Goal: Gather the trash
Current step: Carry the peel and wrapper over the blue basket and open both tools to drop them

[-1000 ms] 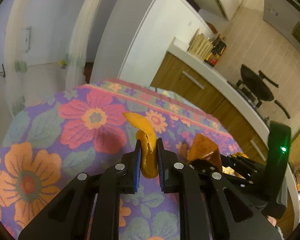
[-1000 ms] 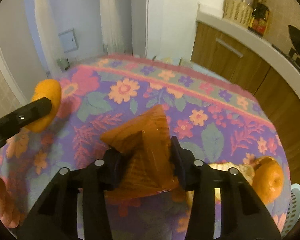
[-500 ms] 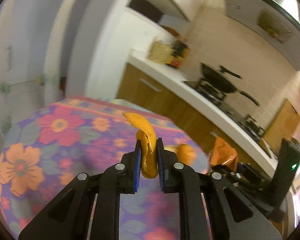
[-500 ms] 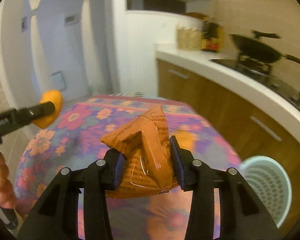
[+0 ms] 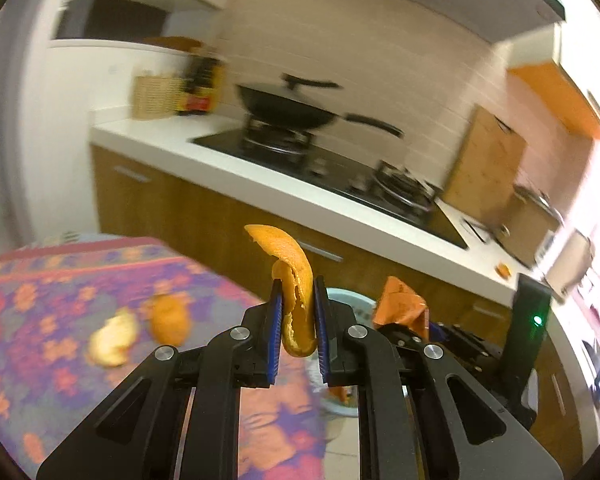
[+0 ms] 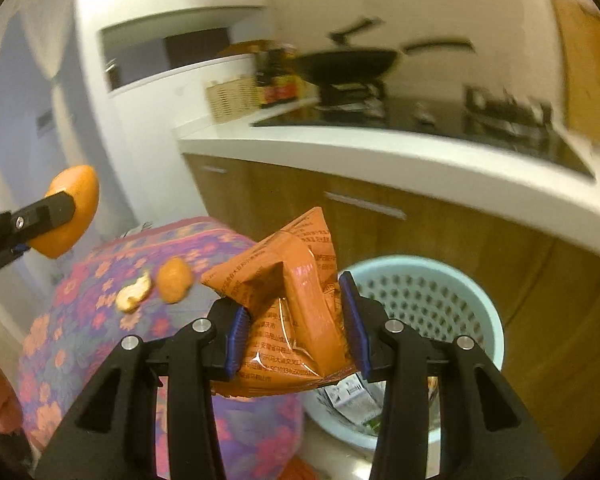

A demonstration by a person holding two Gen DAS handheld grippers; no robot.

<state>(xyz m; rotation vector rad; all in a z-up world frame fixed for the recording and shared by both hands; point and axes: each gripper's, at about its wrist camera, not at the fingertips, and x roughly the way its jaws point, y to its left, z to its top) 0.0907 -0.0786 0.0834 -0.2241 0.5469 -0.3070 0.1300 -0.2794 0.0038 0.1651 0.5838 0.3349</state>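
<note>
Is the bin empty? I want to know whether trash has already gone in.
No: in the right wrist view, printed wrappers lie at the bottom of the light blue bin.

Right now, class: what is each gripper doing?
Left gripper: shut on the peel.
Right gripper: shut on the wrapper.

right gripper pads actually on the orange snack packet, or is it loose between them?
Touching. The right wrist view shows the right gripper with both blue pads pressed into the orange snack packet, its foil crumpled between them above the basket.
</note>
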